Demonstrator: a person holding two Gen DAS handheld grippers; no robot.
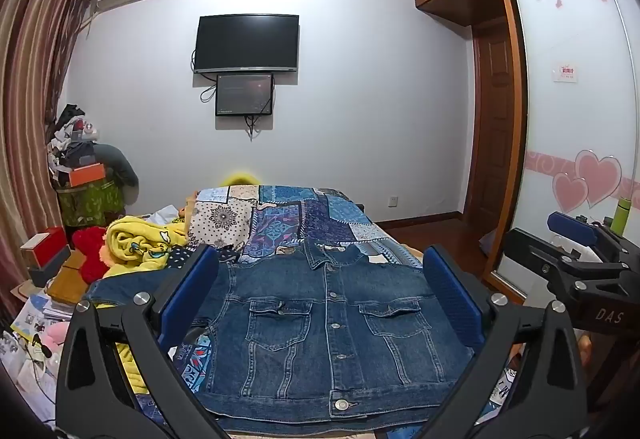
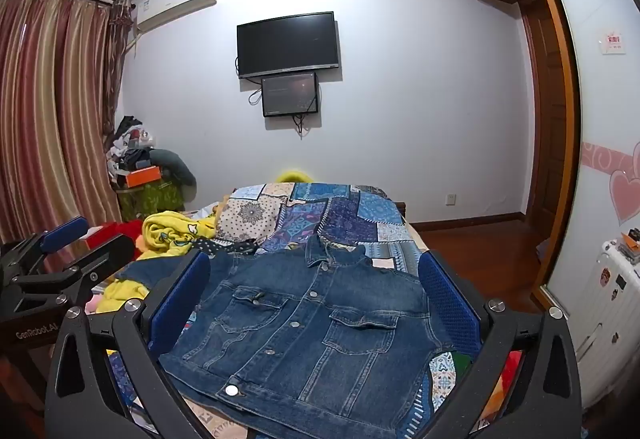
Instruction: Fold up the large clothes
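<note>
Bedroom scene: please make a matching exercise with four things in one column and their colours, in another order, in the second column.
Things:
1. jacket
2. blanket
3. television
4. box

Colours:
A. orange
B. black
C. blue denim
D. yellow

Pairs: 1-C, 2-D, 3-B, 4-A
</note>
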